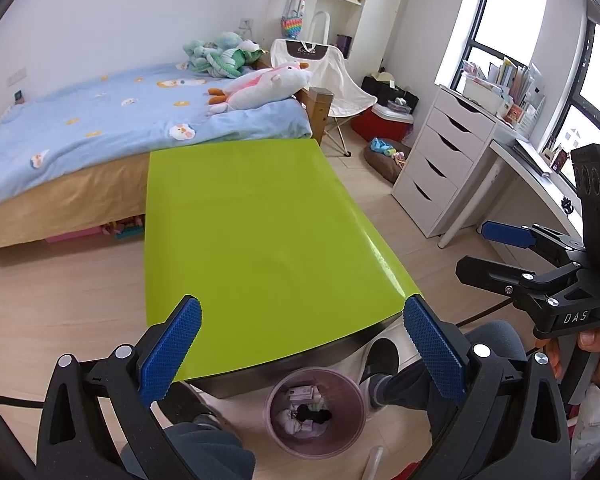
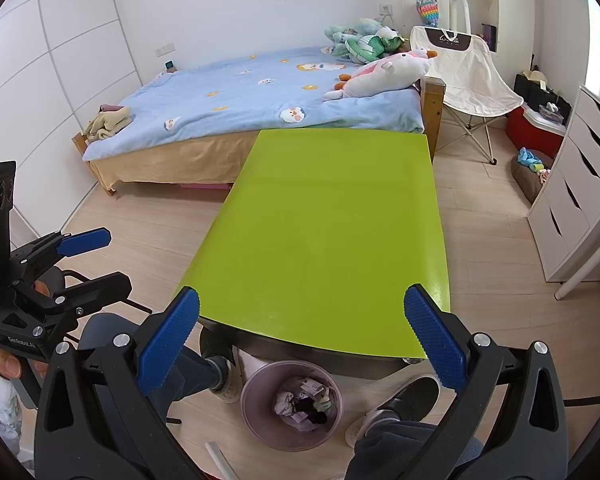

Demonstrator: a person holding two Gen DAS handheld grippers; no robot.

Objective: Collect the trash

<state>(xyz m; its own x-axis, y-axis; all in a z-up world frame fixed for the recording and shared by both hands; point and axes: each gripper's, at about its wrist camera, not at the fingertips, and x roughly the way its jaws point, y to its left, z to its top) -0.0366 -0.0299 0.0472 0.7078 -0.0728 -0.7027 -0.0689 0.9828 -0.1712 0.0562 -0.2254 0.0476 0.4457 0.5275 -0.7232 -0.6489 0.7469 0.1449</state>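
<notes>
The left gripper hangs over the near edge of the bare lime-green glossy surface, its blue-padded jaws spread wide and holding nothing. Below that edge, on the floor between the person's shoes, stands the round pale-pink plastic bin, lying under and between the jaws; crumpled paper trash fills its bottom. The right gripper hovers at the same near edge, jaws likewise wide apart and empty, the bin beneath them.
</notes>
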